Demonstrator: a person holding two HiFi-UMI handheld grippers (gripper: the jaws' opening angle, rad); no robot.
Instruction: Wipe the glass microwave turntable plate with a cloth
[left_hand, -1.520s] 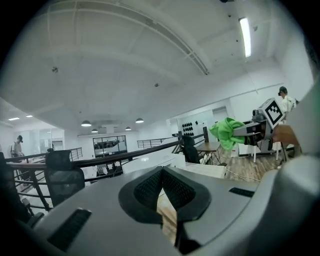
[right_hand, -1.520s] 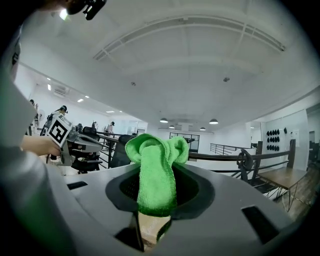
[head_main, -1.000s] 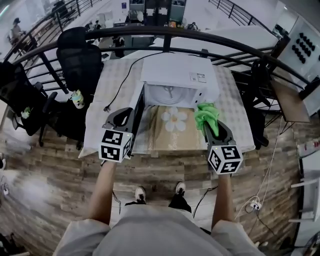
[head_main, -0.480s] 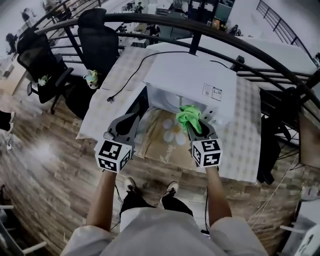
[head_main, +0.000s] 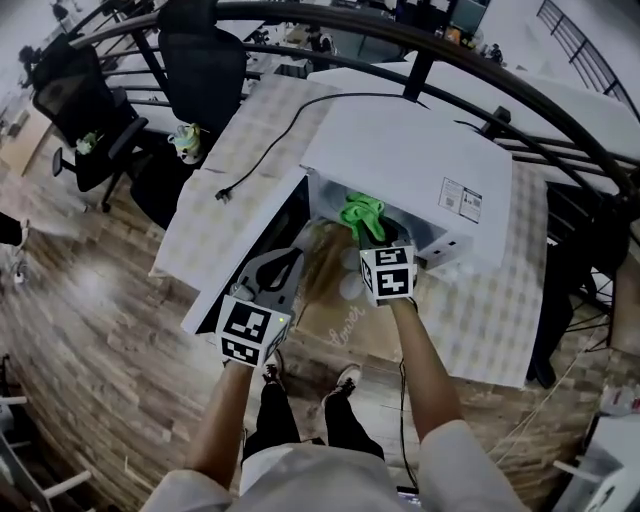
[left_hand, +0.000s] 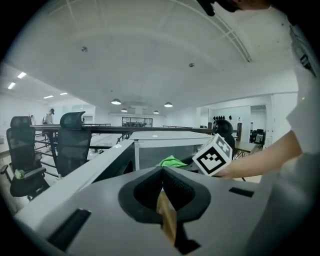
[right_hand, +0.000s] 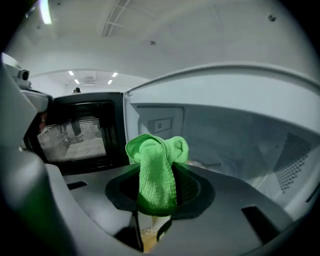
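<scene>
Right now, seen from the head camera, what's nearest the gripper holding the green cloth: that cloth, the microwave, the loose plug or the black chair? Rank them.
From the right gripper:
1. green cloth, gripped in its jaws.
2. microwave, directly ahead, at its open front.
3. plug, on the table to the left.
4. black chair, past the table, far left.

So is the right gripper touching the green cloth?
Touching. The right gripper view shows the green cloth pinched in the right gripper, squeezed between the two jaws and bunched up above them.
</scene>
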